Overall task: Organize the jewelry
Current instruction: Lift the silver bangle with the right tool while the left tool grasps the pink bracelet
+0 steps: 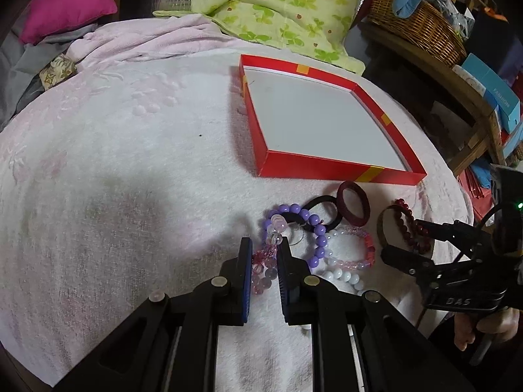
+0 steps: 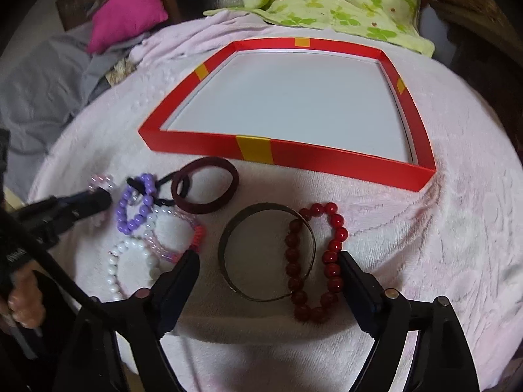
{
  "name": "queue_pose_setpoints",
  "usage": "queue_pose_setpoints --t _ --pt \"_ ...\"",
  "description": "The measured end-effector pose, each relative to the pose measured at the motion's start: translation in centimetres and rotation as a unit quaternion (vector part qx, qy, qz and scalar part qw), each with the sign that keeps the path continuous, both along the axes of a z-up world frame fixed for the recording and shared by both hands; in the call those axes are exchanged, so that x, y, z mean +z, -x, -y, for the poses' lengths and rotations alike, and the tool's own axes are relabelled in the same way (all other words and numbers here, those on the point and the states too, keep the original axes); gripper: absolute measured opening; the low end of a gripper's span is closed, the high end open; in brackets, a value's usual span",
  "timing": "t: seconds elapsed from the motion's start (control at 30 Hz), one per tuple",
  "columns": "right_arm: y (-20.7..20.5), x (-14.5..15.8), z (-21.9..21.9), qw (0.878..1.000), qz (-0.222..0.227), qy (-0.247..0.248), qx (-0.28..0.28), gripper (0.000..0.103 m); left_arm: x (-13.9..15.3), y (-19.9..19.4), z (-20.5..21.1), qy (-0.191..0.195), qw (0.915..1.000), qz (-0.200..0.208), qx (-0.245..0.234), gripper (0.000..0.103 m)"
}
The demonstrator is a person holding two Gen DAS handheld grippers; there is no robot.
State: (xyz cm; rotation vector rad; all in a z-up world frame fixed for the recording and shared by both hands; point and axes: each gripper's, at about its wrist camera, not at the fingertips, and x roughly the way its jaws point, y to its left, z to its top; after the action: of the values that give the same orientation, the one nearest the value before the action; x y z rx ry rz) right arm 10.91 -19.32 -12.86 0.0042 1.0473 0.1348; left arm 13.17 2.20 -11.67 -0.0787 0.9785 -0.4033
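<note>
A shallow red box [image 1: 313, 166] [image 2: 209, 142] with a white floor lies on the pink towel. In front of it lie a purple bead bracelet [image 1: 313, 228] [image 2: 137, 209], a clear pink bead bracelet [image 1: 263, 268], a white bead bracelet [image 2: 130, 261], a dark red hair ring [image 1: 353, 202] [image 2: 204, 184], a metal bangle [image 2: 266, 251] and a red bead bracelet [image 2: 330, 254]. My left gripper [image 1: 264, 248] is narrowly open with the clear pink bracelet between its fingers. My right gripper [image 2: 268, 254] is wide open around the bangle and red bracelet.
A green floral quilt [image 1: 278, 6] and a magenta pillow [image 1: 65, 0] lie behind the towel. A wicker basket [image 1: 418, 23] and blue boxes stand on a wooden shelf to the right. The towel [image 1: 114, 163] stretches left of the box.
</note>
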Motion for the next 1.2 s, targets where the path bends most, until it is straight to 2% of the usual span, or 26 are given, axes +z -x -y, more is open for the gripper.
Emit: queue_pose_setpoints --t 0.1,0.17,0.3,0.63,0.77,0.8,0.83,0.93,1.07,1.2 --pt "0.1 -0.3 -0.7 1.0 0.007 0.026 0.008 0.087 0.0 -0.1 -0.7 0.003 1.0 -0.003 0.006 0.015" --pt "0.2 -0.4 -0.8 0.999 0.009 0.042 0.008 0.083 0.1 -0.1 -1.0 -0.001 0.9999 0.0 0.011 0.015" --pt "0.7 0.0 -0.5 0.999 0.023 0.049 0.001 0.058 0.1 -0.1 -1.6 -0.005 0.9998 -0.001 0.02 0.015" --pt "1.6 1.3 2.7 0.999 0.034 -0.005 -0.029 0.058 0.3 -0.2 -1.3 -0.017 0.9995 0.005 0.025 0.015" --pt "1.9 2.6 3.8 0.996 0.059 -0.037 -0.05 0.057 0.7 -0.1 -1.0 -0.022 0.9993 0.015 0.026 0.015" --pt "2.1 3.3 4.2 0.995 0.076 -0.044 -0.055 0.032 0.9 -0.1 -0.8 -0.024 0.9991 0.022 0.027 0.015" --pt "2.2 3.8 4.5 0.993 0.086 -0.049 -0.058 0.02 1.2 -0.1 -0.5 -0.026 0.9989 0.03 0.025 0.015" --pt "1.8 4.5 5.2 0.99 0.101 -0.062 -0.077 0.02 1.8 -0.2 0.3 -0.026 0.9987 0.043 0.013 0.015" --pt "0.5 3.4 6.5 0.989 0.059 -0.09 -0.105 0.02 1.3 -0.3 1.3 -0.029 0.999 0.034 0.003 0.015" --pt "0.9 3.8 7.5 0.986 0.064 -0.103 -0.113 0.02 1.3 -0.2 1.6 -0.036 0.9987 0.036 0.0 0.015"
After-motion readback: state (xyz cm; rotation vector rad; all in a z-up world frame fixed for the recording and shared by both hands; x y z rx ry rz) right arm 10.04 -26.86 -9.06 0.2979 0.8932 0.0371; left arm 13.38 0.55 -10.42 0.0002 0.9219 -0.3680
